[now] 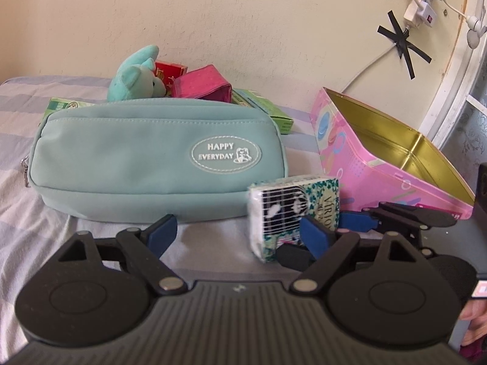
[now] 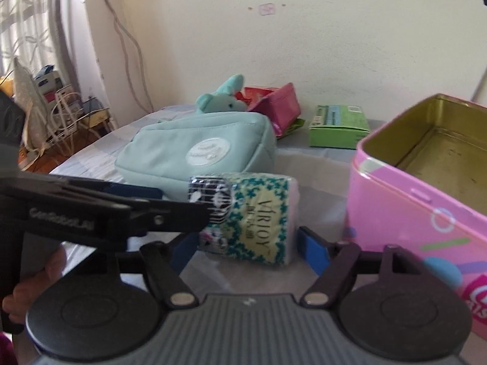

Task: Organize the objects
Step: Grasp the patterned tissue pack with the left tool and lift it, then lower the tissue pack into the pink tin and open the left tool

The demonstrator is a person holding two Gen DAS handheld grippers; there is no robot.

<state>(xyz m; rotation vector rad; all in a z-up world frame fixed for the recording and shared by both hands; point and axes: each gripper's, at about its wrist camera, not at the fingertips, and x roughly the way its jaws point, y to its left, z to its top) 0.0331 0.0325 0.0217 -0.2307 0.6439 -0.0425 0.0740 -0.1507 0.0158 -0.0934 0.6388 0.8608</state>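
Just tissue pack (image 2: 252,219) beside tin rim (image 2: 392,167)

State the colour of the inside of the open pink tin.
Gold, a shiny metallic lining inside the pink tin; it shows best in the right wrist view.

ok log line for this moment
task: organize objects | right gripper: gripping tissue pack | left gripper: open, empty, beside tissue pack | pink tin: open, right of tissue pack
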